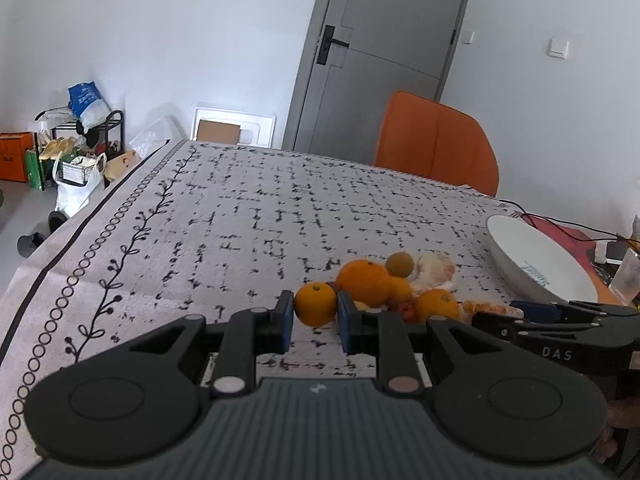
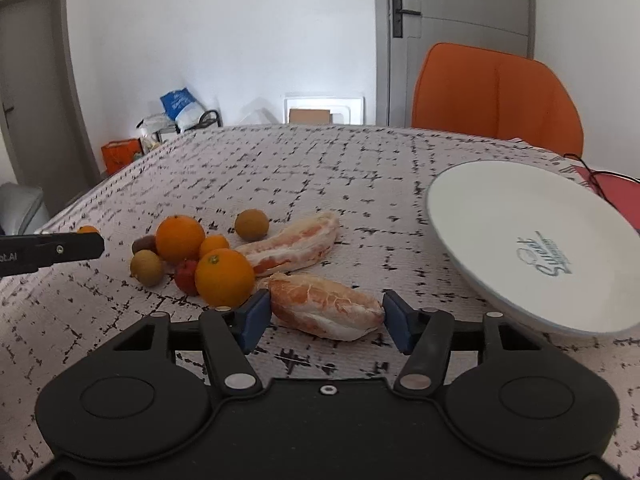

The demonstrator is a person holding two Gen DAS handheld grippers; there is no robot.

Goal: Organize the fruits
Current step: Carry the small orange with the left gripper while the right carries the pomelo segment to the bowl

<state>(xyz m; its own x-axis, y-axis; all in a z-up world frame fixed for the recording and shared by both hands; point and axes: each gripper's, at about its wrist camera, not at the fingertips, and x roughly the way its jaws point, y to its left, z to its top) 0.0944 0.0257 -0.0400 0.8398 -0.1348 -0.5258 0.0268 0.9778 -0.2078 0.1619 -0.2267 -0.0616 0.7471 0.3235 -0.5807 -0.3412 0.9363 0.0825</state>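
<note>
Right wrist view shows the right tongs (image 2: 324, 316) spread either side of a peeled pomelo segment (image 2: 326, 306) lying on the table (image 2: 320, 160), just in front of the fruit pile. The left pad touches or nearly touches the segment's end; the right pad stands just beside the other end, so I cannot tell that it is truly pinched yet. This piece looks soft and light, with thin membrane over juicy pulp; it will likely dent or tear under a hard squeeze and sag if lifted by one tip. Holding it across the thicker middle, gently, seems the safer choice over an end-to-end grip.

A second pomelo segment (image 2: 296, 246) lies behind it, and round oranges, such as the nearest large orange (image 2: 225, 278), sit touching one another beside small brownish fruits (image 2: 251, 224). The white plate (image 2: 520, 216) rests tilted at the right, near the segment, and is empty.

In the left wrist view the left tongs (image 1: 315, 318) are closed on a small orange (image 1: 315, 305), pads on its two sides, at the near edge of the pile. That fruit is firm and round with a smooth skin; it may roll or slip, so a grip across its widest part suits it.
</note>
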